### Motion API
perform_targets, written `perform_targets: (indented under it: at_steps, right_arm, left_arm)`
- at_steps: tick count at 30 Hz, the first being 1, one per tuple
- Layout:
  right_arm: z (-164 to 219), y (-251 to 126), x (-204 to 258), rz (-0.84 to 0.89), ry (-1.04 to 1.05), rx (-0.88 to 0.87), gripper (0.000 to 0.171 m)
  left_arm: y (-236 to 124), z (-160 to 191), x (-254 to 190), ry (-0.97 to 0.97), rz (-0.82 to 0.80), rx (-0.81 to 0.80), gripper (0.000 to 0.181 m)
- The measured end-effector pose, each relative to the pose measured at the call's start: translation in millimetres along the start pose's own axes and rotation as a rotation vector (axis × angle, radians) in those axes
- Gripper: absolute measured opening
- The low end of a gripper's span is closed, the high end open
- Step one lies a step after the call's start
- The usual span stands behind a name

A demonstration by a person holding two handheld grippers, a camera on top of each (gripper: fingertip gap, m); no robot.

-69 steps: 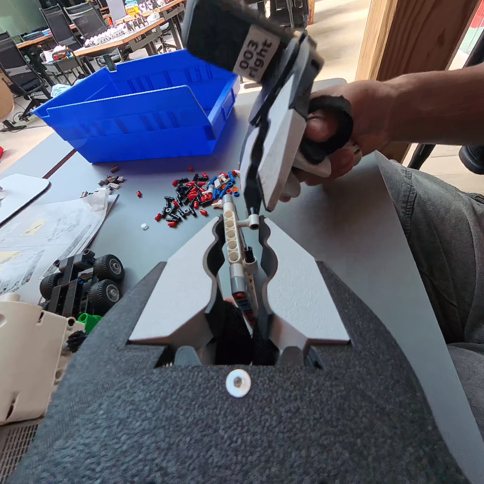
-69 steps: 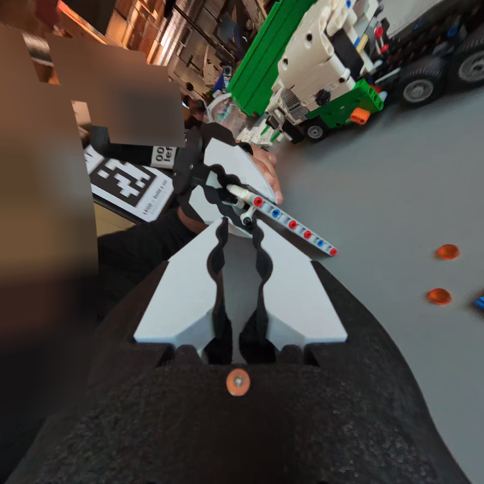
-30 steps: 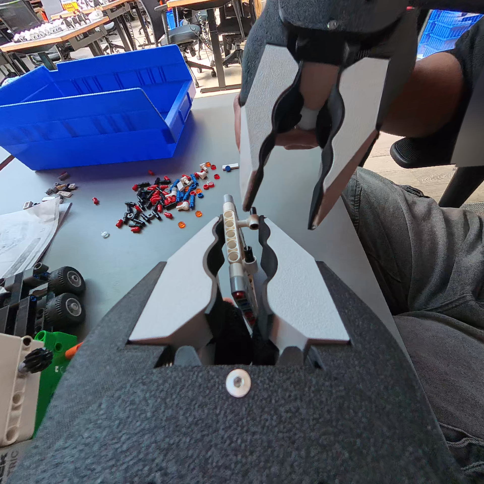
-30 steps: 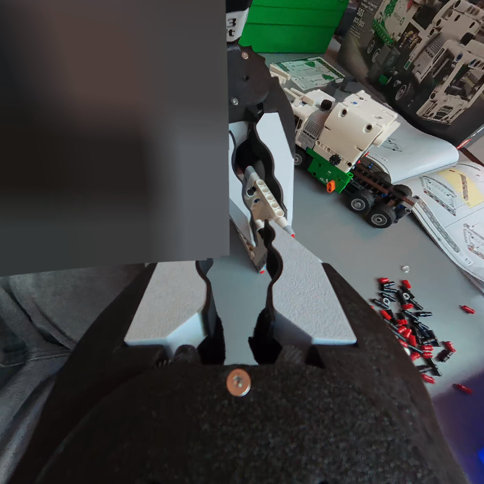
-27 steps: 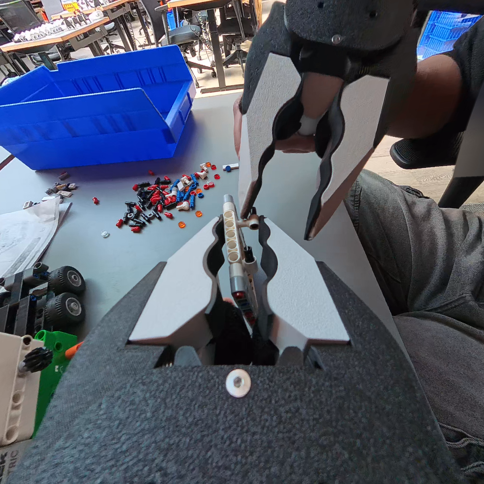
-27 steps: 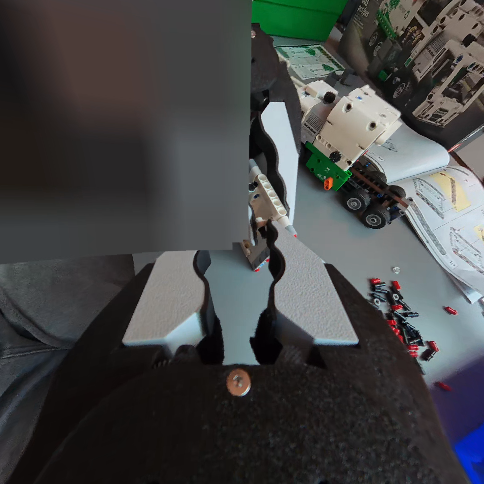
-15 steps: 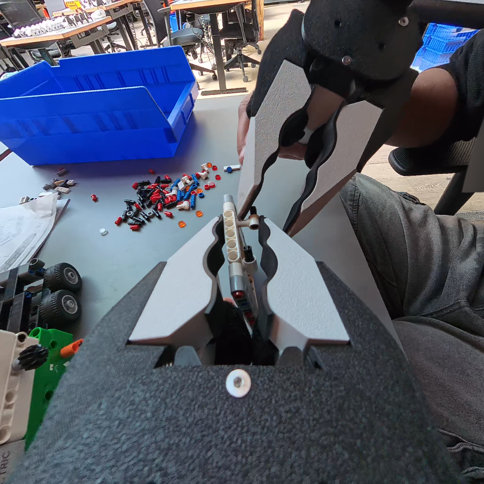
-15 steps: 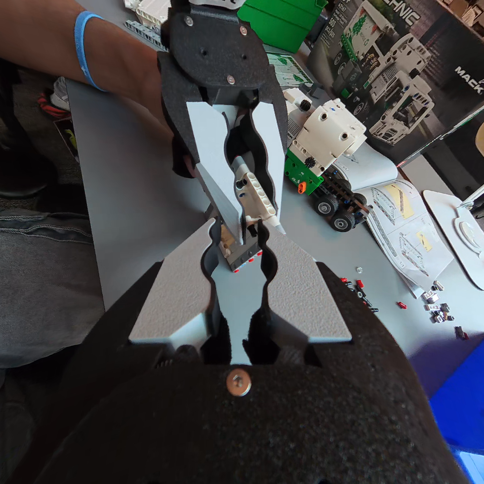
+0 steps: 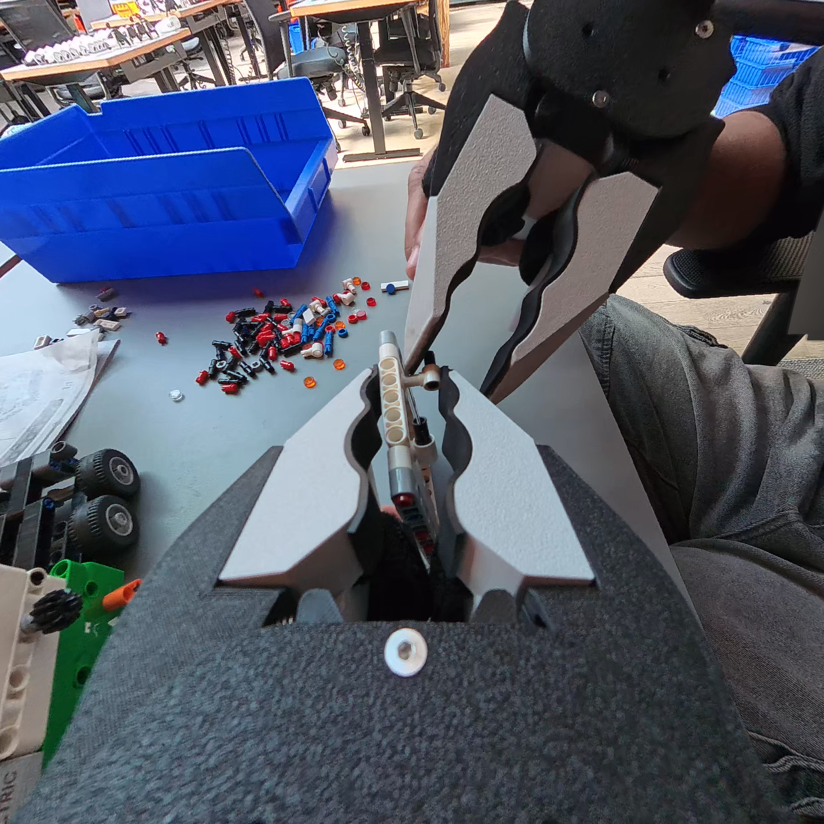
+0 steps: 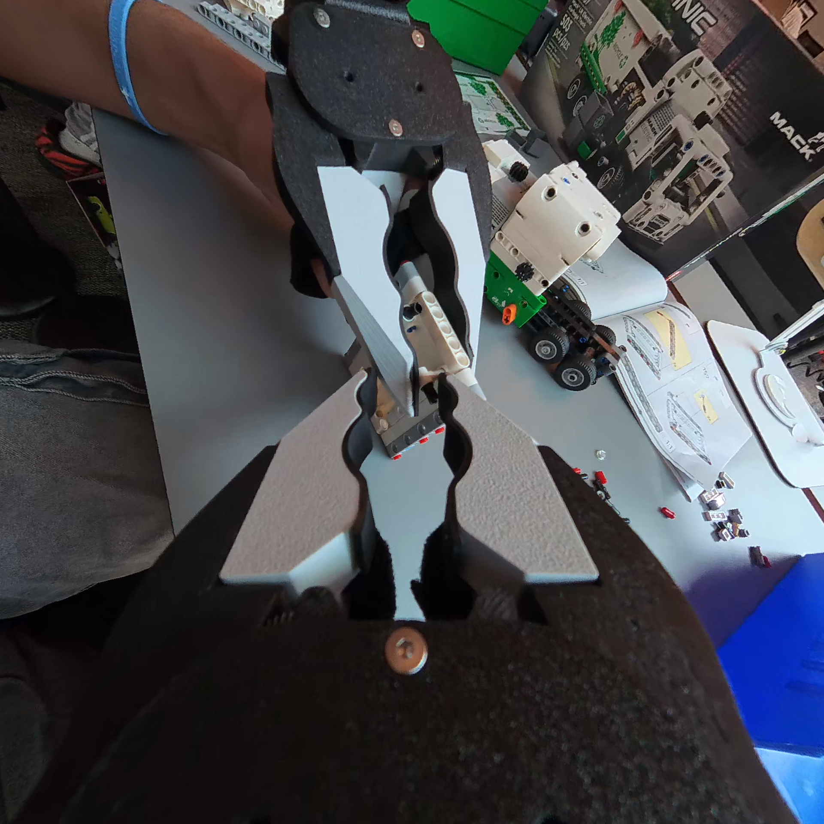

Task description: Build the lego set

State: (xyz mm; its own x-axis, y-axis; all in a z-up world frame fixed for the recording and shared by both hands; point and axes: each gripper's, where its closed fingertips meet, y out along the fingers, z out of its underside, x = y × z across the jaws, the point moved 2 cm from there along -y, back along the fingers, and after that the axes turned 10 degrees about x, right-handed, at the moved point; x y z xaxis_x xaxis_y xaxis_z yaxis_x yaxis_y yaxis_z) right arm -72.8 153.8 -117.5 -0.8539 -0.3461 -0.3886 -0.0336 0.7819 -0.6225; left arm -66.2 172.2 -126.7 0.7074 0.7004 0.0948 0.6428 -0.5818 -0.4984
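The left gripper [image 9: 406,379] is pinched on a small lego assembly [image 9: 394,403]: a white beam with a row of holes joined to a grey beam studded with red and blue pins, held above the grey table [image 9: 191,428]. The assembly runs lengthwise between the jaws, its white end poking out toward 12 o'clock, and a tan connector [image 9: 427,380] sticks out of it toward 3 o'clock at the fingertips.

The right gripper [image 9: 450,379] comes in from 1 o'clock in the left wrist view with its jaws spread. One of its fingertips [image 9: 417,352] sits right beside the white beam and the tan connector; whether it touches them cannot be told. The other tip hangs just past the left gripper's right-hand finger. In the right wrist view the spread right gripper [image 10: 405,382] straddles the grey end of the lego assembly [image 10: 412,434], while the left gripper [image 10: 439,379] reaches down from 12 o'clock, clamped on the white part.

On the table at 10 o'clock from the left gripper lies a scatter of loose pins [image 9: 276,339] in red, black and blue, and beyond them a blue bin [image 9: 169,214]. A part-built truck [image 10: 548,249] in white and green stands at 2 o'clock in the right wrist view, with an open instruction booklet [image 10: 669,379] just beside it.
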Motion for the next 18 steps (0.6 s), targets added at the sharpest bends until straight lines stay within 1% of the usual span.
perform_targets:
  at_steps: [12, 18]
  right_arm:
    - [-0.3, 0.3, -0.4, 0.003, 0.007, 0.003, 0.026]
    - [0.0, 0.1, -0.8, -0.028, 0.034, -0.036, 0.026]
  left_arm:
    - [-0.3, -0.3, -0.9, 0.003, 0.008, 0.000, 0.021]
    - [-0.4, 0.1, -0.7, 0.004, 0.010, 0.001, 0.021]
